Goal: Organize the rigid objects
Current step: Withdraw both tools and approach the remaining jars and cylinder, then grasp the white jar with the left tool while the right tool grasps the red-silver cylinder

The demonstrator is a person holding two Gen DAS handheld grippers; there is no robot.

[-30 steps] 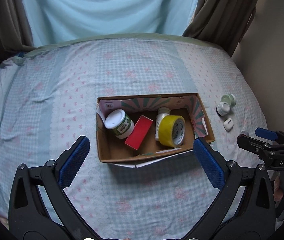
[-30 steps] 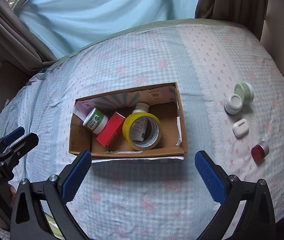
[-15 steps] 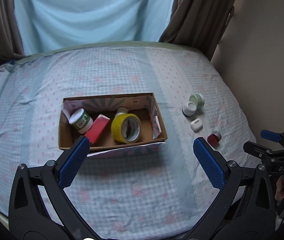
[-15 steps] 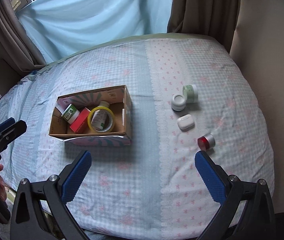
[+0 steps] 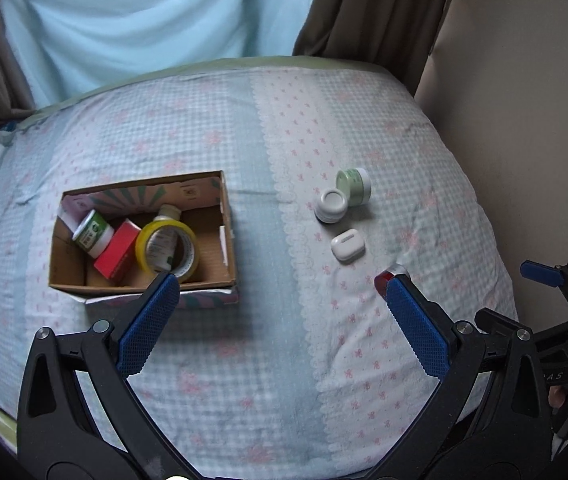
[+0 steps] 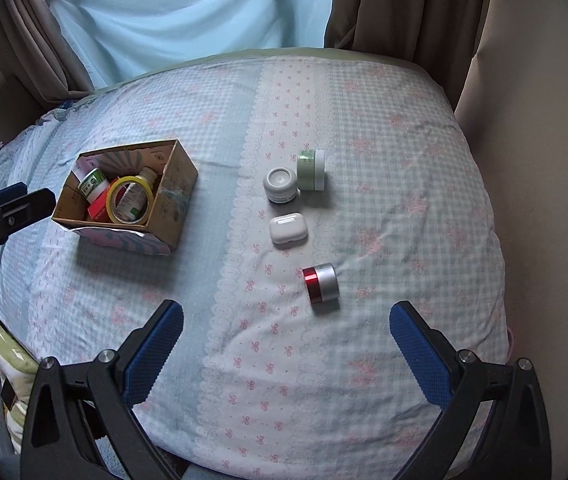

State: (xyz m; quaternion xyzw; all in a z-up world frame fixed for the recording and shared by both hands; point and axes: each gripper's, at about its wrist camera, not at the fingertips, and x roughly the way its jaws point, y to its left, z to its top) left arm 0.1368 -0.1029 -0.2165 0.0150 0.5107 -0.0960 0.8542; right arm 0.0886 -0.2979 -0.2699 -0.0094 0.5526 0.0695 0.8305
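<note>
Both views shifted right | right gripper [image 6: 286, 322] — left gripper [image 5: 280, 292] agape, empty

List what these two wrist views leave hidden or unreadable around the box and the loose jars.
- Left wrist view: the red jar is mostly covered by a blue finger.
- Both views: the white bottle sits behind the yellow tape roll; its label print is too small to read.
- Cardboard box: its floor is hidden under the contents.
</note>
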